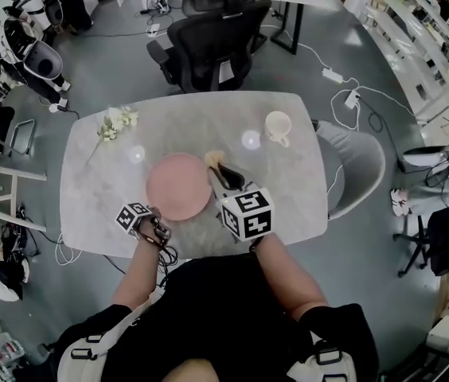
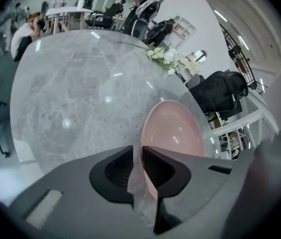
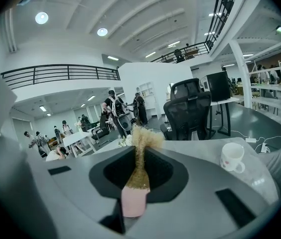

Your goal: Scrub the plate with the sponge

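A round pink plate [image 1: 178, 185] lies flat near the front of the grey marble table [image 1: 288, 197]. My left gripper [image 1: 154, 228] is at the plate's near-left edge. In the left gripper view its jaws stand almost together, shut on the plate [image 2: 173, 128] at the rim. My right gripper [image 1: 224, 175] hovers over the plate's right edge, tilted upward. It is shut on a yellowish fibrous sponge [image 1: 214, 159] with a pink backing. In the right gripper view the sponge [image 3: 140, 156] sticks up between the jaws, above the table.
A white mug [image 1: 278, 126] stands at the back right of the table, with the mug [image 3: 231, 157] also in the right gripper view. White flowers [image 1: 117, 122] lie at the back left. A black office chair [image 1: 212, 42] stands behind the table and a grey chair [image 1: 360, 165] to the right.
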